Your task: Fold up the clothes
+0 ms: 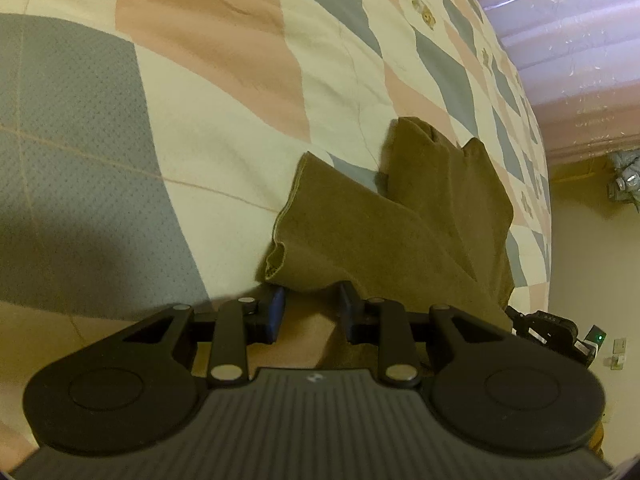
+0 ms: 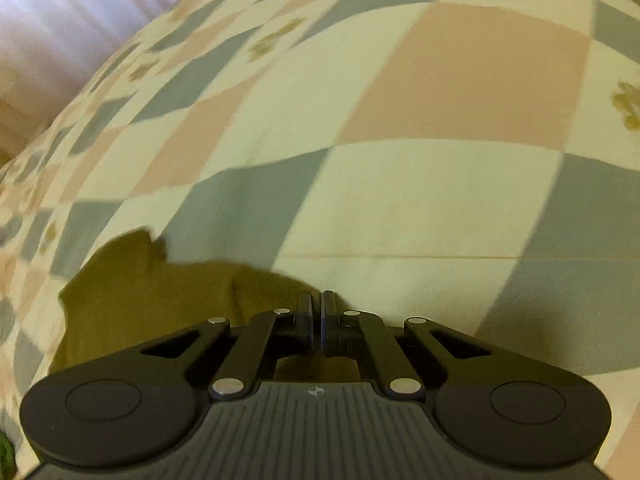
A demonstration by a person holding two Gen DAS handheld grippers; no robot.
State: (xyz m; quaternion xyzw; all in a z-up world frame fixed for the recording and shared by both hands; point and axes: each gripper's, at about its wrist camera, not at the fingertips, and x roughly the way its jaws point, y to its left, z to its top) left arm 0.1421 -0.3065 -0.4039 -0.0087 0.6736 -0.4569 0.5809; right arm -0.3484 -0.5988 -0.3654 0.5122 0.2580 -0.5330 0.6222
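From the left wrist, the left gripper [image 1: 310,300] hangs over a checked quilt [image 1: 200,120] on a bed, its jaws partly apart. An olive-green garment [image 1: 360,232] drapes across the fingertips; whether the pads actually press on the cloth cannot be told, since the fabric covers their tips. The garment trails away toward the far right of the quilt in loose, overlapping layers, with a stitched hem [image 1: 286,208] curling up on the left side. A pale curtain [image 1: 560,40] hangs beyond the bed, and the other tool's dark body [image 1: 548,328] shows at the right edge.

From the right wrist, the right gripper [image 2: 318,300] is clamped fully together, and the cloth reaches up to its fingertips, though a pinch cannot be confirmed. The olive-green garment [image 2: 140,292] lies bunched to the lower left on the quilt [image 2: 400,200]. The view is motion-blurred.

The cloth looks soft, light and limp, so it will probably sag and crease wherever unsupported. The firmer hem or a corner seems the best place to grip, one per tool, so the panel spreads taut.
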